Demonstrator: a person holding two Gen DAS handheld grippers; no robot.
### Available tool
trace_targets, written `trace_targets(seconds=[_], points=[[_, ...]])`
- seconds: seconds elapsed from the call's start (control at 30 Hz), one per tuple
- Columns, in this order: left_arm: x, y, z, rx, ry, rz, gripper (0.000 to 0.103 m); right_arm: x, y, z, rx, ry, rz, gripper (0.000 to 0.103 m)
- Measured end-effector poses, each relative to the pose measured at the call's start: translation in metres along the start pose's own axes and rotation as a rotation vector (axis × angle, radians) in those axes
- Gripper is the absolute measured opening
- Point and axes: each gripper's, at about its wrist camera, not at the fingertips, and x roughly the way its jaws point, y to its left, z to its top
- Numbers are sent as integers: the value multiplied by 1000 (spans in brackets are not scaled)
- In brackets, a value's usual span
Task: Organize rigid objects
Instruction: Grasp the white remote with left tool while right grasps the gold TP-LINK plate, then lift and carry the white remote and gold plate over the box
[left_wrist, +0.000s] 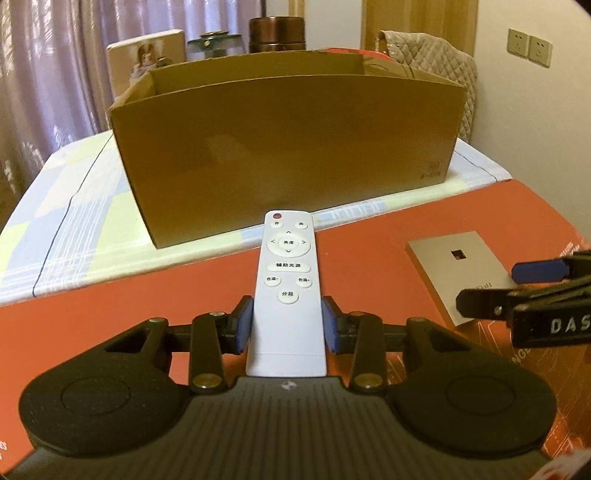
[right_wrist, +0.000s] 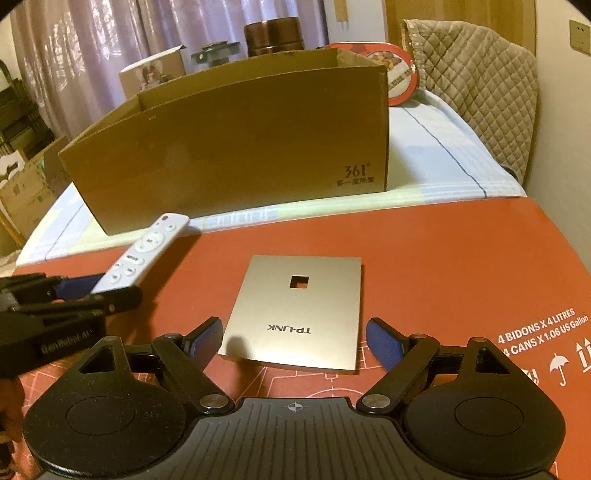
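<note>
A white remote control (left_wrist: 288, 280) points toward the open cardboard box (left_wrist: 288, 147), and my left gripper (left_wrist: 287, 321) is shut on its lower half, blue pads (left_wrist: 243, 325) against both long sides. In the right wrist view the remote (right_wrist: 144, 254) tilts up off the red sheet, held by the left gripper (right_wrist: 92, 291). A flat silver TP-LINK plate (right_wrist: 295, 314) lies on the red sheet. My right gripper (right_wrist: 295, 343) stands open around its near edge, pads apart from it. The same gripper (left_wrist: 517, 288) shows at the right edge, over the plate (left_wrist: 454, 273).
The box (right_wrist: 240, 147) stands on a checked cloth (left_wrist: 74, 221) just behind the red printed cardboard sheet (right_wrist: 443, 258). Behind it are a small carton (right_wrist: 155, 72), a brown jar (right_wrist: 273, 35) and a round red tin (right_wrist: 399, 74). A quilted cover (right_wrist: 480, 92) sits at the far right.
</note>
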Motion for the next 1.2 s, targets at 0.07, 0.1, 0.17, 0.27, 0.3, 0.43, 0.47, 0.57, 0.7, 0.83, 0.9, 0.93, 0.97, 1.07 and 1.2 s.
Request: trace_targets(seconds=[0.07, 0.1, 0.17, 0.27, 0.3, 0.43, 0.47, 0.57, 0.7, 0.83, 0.9, 0.93, 0.97, 1.07, 1.2], points=[[0, 2, 1, -17, 5, -4, 33, 3, 3, -1, -6, -3, -7, 82], [0, 2, 1, -25, 7, -5, 33, 5, 4, -1, -10, -7, -10, 82], [0, 4, 1, -32, 8, -3, 33, 10, 8, -3, -28, -16, -23, 82], [-1, 5, 1, -42, 8, -2, 33, 17, 15, -6, -42, -37, -34, 84], [-2, 6, 1, -45, 8, -2, 33, 19, 17, -6, -49, -40, -43, 85], [-3, 7, 0, -51, 11, -5, 33, 30, 27, -11, -94, -67, -90, 91], [-3, 7, 0, -52, 12, -5, 33, 31, 28, -11, -98, -72, -97, 92], [-3, 6, 0, -49, 13, -6, 33, 37, 28, -10, -94, -91, -111, 94], [-2, 4, -1, -39, 15, -8, 33, 39, 27, -10, -77, -111, -132, 95], [-2, 3, -1, -24, 12, -7, 33, 37, 28, -10, -74, -117, -135, 94], [-3, 2, -1, -22, 13, -9, 33, 35, 29, -12, -85, -126, -130, 84], [-3, 1, -1, -21, 14, -9, 33, 34, 29, -11, -87, -122, -128, 84], [-3, 1, -1, -21, 14, -9, 33, 34, 30, -12, -86, -122, -127, 84], [-6, 0, -1, -19, 9, -9, 33, 33, 30, -13, -85, -123, -127, 84], [-11, 0, 0, -18, 1, -7, 33, 28, 29, -16, -79, -119, -125, 83]])
